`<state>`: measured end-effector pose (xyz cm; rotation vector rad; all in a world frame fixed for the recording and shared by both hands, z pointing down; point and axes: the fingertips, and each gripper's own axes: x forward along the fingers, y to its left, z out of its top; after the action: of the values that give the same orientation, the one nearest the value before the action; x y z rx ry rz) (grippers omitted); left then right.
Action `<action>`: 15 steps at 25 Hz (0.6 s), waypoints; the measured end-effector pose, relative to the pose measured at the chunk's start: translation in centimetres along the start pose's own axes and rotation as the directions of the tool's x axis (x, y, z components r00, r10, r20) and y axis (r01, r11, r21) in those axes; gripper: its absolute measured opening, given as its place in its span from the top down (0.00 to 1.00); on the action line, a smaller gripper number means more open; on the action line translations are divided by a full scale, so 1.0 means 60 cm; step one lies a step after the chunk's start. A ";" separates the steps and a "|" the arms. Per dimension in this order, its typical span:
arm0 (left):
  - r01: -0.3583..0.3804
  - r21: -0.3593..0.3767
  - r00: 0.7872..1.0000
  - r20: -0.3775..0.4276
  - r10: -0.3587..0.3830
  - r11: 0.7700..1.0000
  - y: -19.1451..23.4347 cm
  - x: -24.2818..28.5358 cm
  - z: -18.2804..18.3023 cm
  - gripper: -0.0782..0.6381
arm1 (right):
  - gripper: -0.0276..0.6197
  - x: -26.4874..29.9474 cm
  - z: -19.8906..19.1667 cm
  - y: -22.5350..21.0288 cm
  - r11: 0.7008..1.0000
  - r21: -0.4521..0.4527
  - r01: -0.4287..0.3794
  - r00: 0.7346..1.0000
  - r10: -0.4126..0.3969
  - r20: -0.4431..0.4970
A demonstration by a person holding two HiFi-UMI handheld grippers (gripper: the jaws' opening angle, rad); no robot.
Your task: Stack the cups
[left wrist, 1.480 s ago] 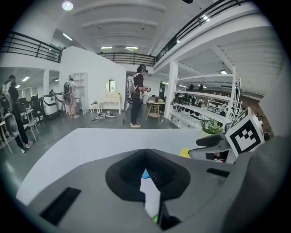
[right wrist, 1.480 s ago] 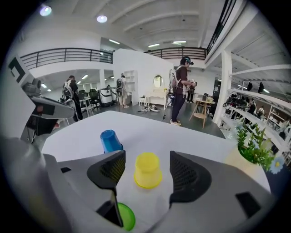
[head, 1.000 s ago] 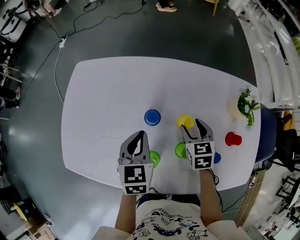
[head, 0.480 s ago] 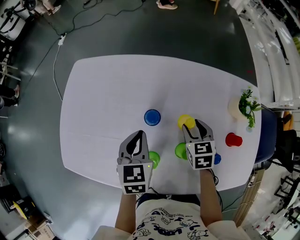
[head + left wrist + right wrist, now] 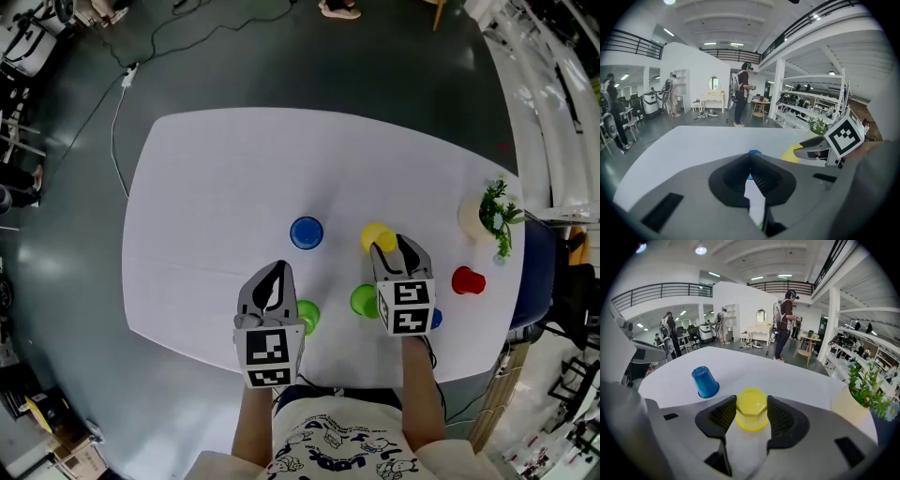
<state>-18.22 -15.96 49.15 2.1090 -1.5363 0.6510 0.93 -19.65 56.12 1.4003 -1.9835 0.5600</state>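
The right gripper [image 5: 392, 247] is gripping the yellow cup [image 5: 375, 232]. Its jaws have just been closing, and in the right gripper view both dark pads are lying against the cup's sides, one on each side, with the jaws standing at about middle width. The cup is standing mouth down on the white table [image 5: 216, 187], with its flat base facing up. It is sitting between the fingertips, not deep in the gripper's throat.

Seen from the head view, with 12 o'clock pointing away from the person, the other cups are lying around the yellow one like this:
- the blue cup [image 5: 307, 232] is standing at 9 o'clock, also mouth down, well apart from the gripper
- the green cup [image 5: 362, 300] is standing at 6 o'clock, just beside the right gripper's body
- the red cup [image 5: 466, 279] is standing at 4 o'clock, near the table's edge
- the potted plant [image 5: 489, 214] is standing at about 3 o'clock

The left gripper [image 5: 275, 274] is hovering over the near part of the table with its jaws pressed together and nothing between them – the left gripper view is showing only a sliver of table below the pads. A second green cup [image 5: 307, 317] is showing at 5 o'clock from its fingertips, partly covered by the gripper's body.
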 end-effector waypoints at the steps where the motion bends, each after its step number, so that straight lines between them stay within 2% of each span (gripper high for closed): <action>1: -0.001 -0.002 1.000 0.001 0.001 1.000 -0.002 -0.001 0.000 0.87 | 0.62 0.000 -0.002 -0.005 1.000 0.002 0.004 1.000 -0.004 -0.005; 12: 0.022 -0.029 1.000 0.016 -0.022 0.999 -0.015 -0.021 -0.012 0.87 | 0.62 -0.004 -0.030 -0.040 0.997 0.059 0.046 0.999 -0.045 -0.031; 13: 0.035 -0.035 0.999 0.016 -0.035 0.999 -0.016 -0.024 -0.015 0.85 | 0.62 -0.004 -0.030 -0.041 0.997 0.064 0.045 0.999 -0.043 -0.030; 15: 0.072 -0.038 0.997 0.011 -0.071 0.997 -0.024 -0.030 -0.021 0.73 | 0.62 -0.004 -0.030 -0.042 0.997 0.062 0.045 0.999 -0.044 -0.025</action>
<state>-17.50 -13.44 48.94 2.1306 -1.4596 0.5818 3.82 -19.17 57.19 1.4653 -1.9266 0.6205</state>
